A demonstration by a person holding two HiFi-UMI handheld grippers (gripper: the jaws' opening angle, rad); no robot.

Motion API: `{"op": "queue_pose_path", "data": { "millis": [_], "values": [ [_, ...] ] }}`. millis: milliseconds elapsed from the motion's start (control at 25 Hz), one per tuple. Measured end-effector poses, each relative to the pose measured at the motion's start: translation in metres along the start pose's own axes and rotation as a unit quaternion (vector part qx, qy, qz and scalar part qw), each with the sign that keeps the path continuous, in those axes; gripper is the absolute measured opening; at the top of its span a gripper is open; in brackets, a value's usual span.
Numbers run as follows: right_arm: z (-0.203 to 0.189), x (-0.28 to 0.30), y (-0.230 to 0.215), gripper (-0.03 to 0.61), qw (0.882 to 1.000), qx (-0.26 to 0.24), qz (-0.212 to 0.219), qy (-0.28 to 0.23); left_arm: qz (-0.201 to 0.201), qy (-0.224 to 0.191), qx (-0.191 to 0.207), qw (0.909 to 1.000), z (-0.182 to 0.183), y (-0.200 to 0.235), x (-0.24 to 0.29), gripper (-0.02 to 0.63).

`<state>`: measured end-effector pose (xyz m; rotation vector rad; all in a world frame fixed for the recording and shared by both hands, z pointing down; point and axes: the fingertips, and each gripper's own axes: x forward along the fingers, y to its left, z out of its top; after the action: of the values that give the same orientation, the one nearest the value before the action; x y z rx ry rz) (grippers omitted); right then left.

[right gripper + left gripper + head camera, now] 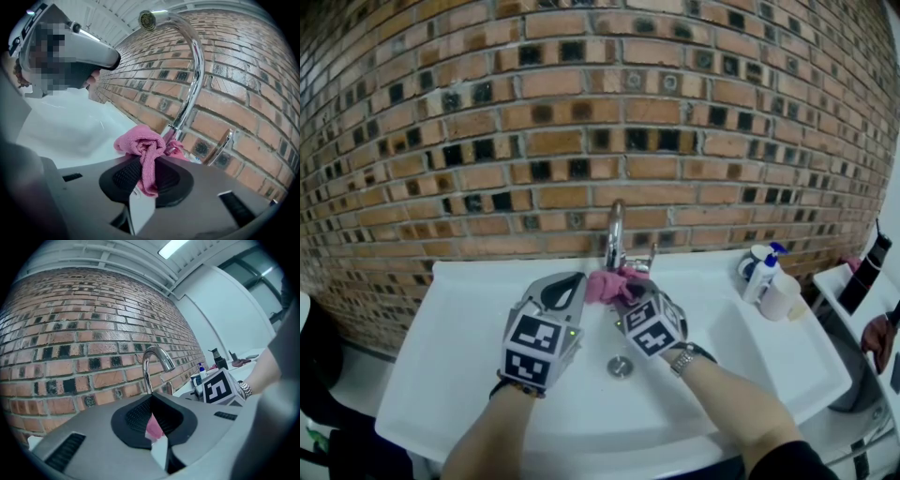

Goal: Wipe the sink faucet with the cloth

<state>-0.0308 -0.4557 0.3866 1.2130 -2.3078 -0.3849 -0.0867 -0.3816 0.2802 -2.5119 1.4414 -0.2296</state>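
1. Right claw (150,161) is clamped on a bunched fold of the pink cloth (140,143). The wad's thickness holds its jaws partway apart, and gripping the cloth this way gives a firm pad to rub with.
2. Just past its tips the cloth presses against the foot of the faucet (194,79). A bit of pink shows on the far side of the stem, so the cloth looks looped round it for rubbing low down.
3. The left claw (151,401) has its jaws closed together with a sliver of pink between them. It probably pinches the cloth's other end to hold it taut, though the sliver is too thin to be sure.
4. Ahead of the left claw rises the faucet's curved neck. The right claw is close at its right side.
5. Below both claws lies the white sink (469,309), with its drain (620,367) just under the right claw. A pump bottle (764,272) stands well off to that claw's right.
6. From the head view, cloth and claws cover the faucet's foot. No view shows the cloth behind the stem. The lever (220,147) beside the stem is partly cut off by the right claw's body.
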Motion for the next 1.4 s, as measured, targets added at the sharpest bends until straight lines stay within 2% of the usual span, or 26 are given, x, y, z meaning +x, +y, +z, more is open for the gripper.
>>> {"op": "queue_pose_path", "data": {
  "millis": [280, 440, 560, 840, 960, 1160, 1400],
  "values": [
    [0.026, -0.029, 0.007, 0.069, 0.999, 0.028, 0.021, -0.034, -0.036, 0.016, -0.010, 0.9992, -0.010, -0.009, 0.004, 0.006],
    [0.040, -0.052, 0.011, 0.069, 0.997, 0.043, 0.034, -0.053, -0.062, 0.019, -0.018, 0.9977, -0.006, -0.020, 0.006, 0.123],
    [0.052, -0.070, 0.013, 0.069, 0.996, 0.044, 0.049, -0.068, -0.086, 0.022, -0.010, 0.9960, 0.003, -0.030, 0.004, 0.191],
    [0.073, -0.111, 0.022, 0.069, 0.989, 0.025, 0.099, -0.106, -0.161, 0.016, 0.025, 0.9865, 0.018, -0.056, -0.016, 0.270],
    [0.080, -0.128, 0.030, 0.069, 0.984, 0.004, 0.128, -0.126, -0.199, 0.010, 0.030, 0.9794, 0.021, -0.065, -0.029, 0.279],
    [0.084, -0.150, 0.046, 0.070, 0.967, -0.047, 0.189, -0.164, -0.272, 0.000, 0.002, 0.9623, 0.024, -0.078, -0.050, 0.284],
    [0.096, -0.175, 0.059, 0.069, 0.950, -0.076, 0.232, -0.197, -0.355, 0.003, -0.059, 0.9330, 0.019, -0.087, -0.072, 0.288]
  ]
}}
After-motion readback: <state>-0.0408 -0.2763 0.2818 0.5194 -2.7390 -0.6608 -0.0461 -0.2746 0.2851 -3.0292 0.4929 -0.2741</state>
